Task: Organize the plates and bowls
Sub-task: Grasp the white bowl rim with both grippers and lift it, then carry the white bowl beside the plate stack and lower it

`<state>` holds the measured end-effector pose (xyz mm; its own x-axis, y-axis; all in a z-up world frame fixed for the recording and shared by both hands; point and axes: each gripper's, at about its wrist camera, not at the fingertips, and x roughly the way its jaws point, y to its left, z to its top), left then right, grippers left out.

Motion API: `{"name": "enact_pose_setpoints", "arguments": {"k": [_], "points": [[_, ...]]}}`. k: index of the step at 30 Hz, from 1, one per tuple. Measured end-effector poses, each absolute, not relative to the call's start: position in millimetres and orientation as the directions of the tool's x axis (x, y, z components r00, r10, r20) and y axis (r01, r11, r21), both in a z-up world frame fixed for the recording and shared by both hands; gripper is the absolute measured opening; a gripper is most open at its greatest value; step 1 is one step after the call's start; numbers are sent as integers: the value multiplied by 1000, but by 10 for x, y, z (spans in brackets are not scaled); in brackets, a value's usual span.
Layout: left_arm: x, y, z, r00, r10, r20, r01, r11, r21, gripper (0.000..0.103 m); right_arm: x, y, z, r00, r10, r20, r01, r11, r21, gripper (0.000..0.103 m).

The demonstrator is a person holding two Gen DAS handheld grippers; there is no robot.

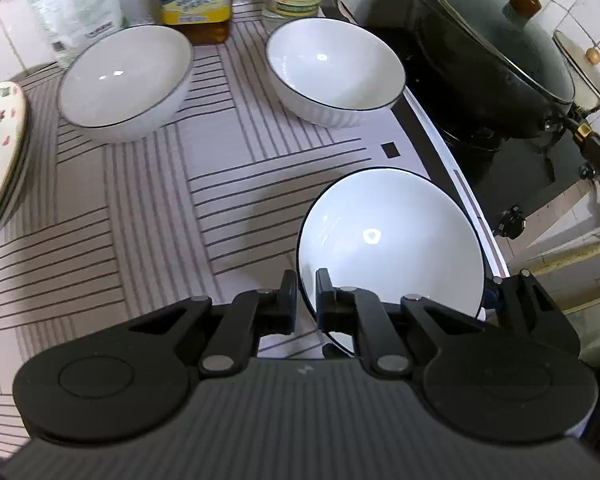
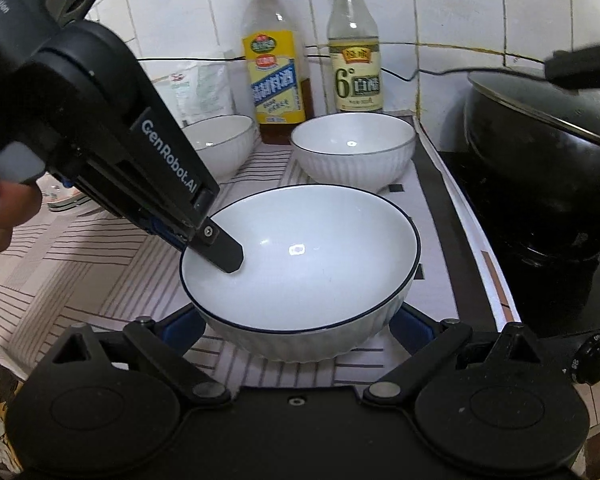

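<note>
Three white bowls sit on the striped mat of the desk (image 1: pixel 148 216): the near bowl (image 2: pixel 300 264) in front, and behind it the left bowl (image 1: pixel 126 80) and the right bowl (image 1: pixel 334 70), side by side and apart, before the two bottles.

The left gripper (image 1: pixel 306 300) has its fingers (image 2: pixel 224 254) closed narrow on the near bowl's rim, one finger inside the wall and one outside, on the side of the bowl that faces the plates (image 1: pixel 0 152) stacked at the far left edge. The grip is on the rim only, so the bowl would hang from one side when it comes up; in the left wrist view it already looks tipped.

The right gripper (image 2: pixel 300 328) has its fingers spread wide, one on each side of the same bowl low by its ribbed wall. The blue pads look just beside the wall; contact cannot be told.

Both rear bowls lie straight ahead of the held one, beyond its far rim. The right bowl is the nearer, directly behind it; the left bowl is off toward the plates. A likely next step is to nest the held bowl in one of them, which needs a lift clear of their rims first. The black wok (image 2: pixel 540 152) stands close on the right, so a swing that way risks a knock.
</note>
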<state>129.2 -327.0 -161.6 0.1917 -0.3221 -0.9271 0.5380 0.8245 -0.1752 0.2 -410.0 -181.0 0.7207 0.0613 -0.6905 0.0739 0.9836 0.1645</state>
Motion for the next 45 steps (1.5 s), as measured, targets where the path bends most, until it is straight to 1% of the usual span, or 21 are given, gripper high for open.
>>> {"name": "enact_pose_setpoints", "arguments": {"k": [6,12,24,27,33,38,45], "points": [[1271,-2966,-1452,217,-316,-924,494,852,-175,8,40,-3904,-1669,732,101,-674,19,986,168,100],[1257,-2555,-1315,254,-285,-924,433,888,-154,8,142,-3600,-1535,741,159,-652,-68,984,162,100],[1328,-1564,-1203,350,-195,-916,266,958,-103,8,535,-2877,-1440,710,328,-623,-271,944,188,100],[1365,-1298,-1217,357,-180,-917,212,971,-108,8,609,-2656,-1439,696,367,-618,-314,928,198,100],[1395,-864,-1319,372,-117,-921,130,989,-73,8,771,-2210,-1508,656,428,-622,-406,895,187,100],[1453,-625,-1383,364,-98,-926,97,993,-67,8,879,-1918,-1587,636,449,-627,-464,872,154,100],[1531,-484,-1554,362,-81,-929,79,995,-56,8,1002,-1714,-1707,618,449,-645,-478,866,145,100]]}}
